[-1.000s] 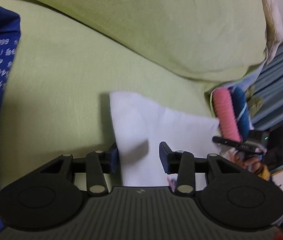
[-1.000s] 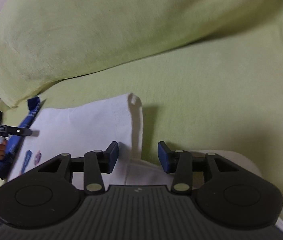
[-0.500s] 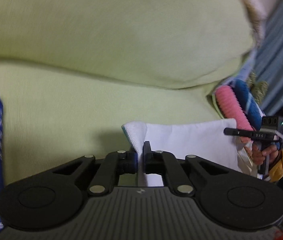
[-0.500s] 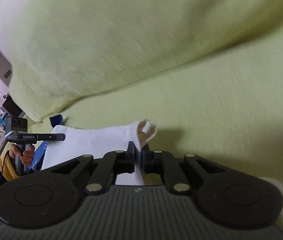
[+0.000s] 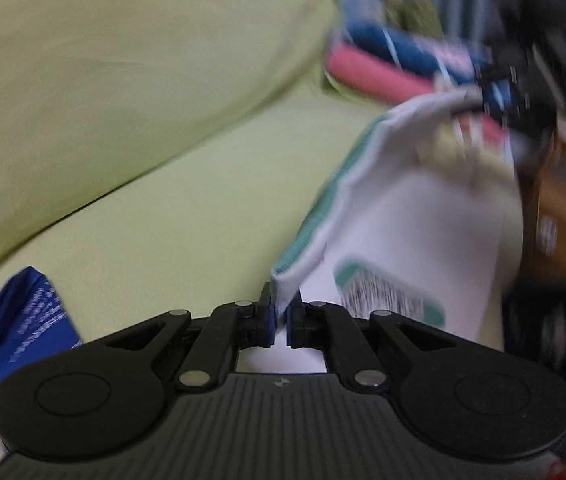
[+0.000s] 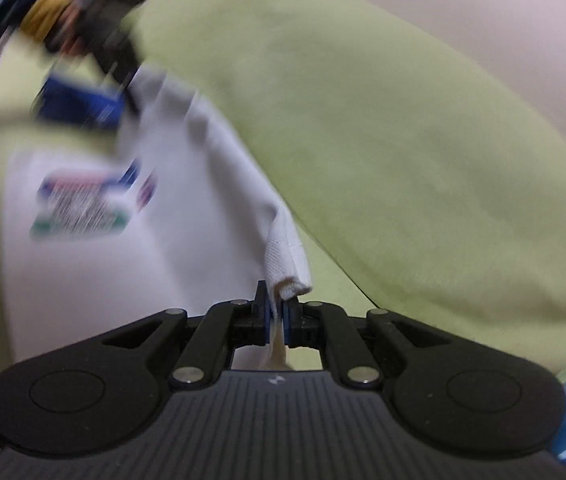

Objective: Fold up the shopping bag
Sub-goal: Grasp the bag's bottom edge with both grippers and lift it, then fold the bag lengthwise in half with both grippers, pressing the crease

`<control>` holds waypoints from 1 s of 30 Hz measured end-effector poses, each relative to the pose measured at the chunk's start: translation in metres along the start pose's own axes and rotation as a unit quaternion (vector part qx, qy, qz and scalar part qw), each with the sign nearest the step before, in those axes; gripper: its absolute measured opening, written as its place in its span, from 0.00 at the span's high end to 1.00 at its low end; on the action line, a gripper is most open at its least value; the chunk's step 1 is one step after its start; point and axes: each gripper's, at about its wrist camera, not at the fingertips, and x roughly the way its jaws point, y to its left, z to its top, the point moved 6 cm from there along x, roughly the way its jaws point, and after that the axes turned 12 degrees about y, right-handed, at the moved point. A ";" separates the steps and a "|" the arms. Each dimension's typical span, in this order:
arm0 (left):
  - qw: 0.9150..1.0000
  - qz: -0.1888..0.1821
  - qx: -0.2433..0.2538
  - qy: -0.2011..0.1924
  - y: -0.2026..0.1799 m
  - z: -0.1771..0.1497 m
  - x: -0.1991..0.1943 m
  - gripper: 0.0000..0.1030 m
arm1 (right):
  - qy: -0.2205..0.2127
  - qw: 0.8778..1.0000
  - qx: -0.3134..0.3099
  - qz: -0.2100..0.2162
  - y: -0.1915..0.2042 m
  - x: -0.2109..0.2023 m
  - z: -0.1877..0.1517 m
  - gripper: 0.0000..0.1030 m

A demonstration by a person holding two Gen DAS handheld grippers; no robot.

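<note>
The left tongs (image 5: 279,316) and right tongs (image 6: 276,317) each stand clamped on a corner of the white shopping bag (image 5: 411,236), which hangs stretched between them above the green sofa (image 5: 155,216). The fold is underway; next, carry the pinched edge across to the opposite edge.

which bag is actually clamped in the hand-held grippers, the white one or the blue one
The white bag: the left hand-held gripper and the right hand-held gripper each pinch a corner. The blue bag lies loose on the green cover.
</note>
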 end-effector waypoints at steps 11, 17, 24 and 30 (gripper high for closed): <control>0.976 0.127 0.112 0.140 -0.083 -0.067 0.013 0.74 | 0.109 0.983 -0.148 -0.030 0.108 0.003 -0.054 0.95; 0.990 0.130 0.007 0.059 -0.109 -0.057 -0.023 0.77 | 0.147 0.964 -0.208 -0.080 0.132 0.014 -0.068 0.90; 0.990 0.141 0.005 0.018 -0.147 -0.031 -0.005 0.76 | 0.183 0.963 -0.161 -0.114 0.136 -0.022 -0.078 0.77; 0.978 0.181 0.084 0.063 -0.173 -0.023 0.023 0.75 | 0.118 0.988 -0.019 -0.101 0.138 -0.056 -0.053 0.77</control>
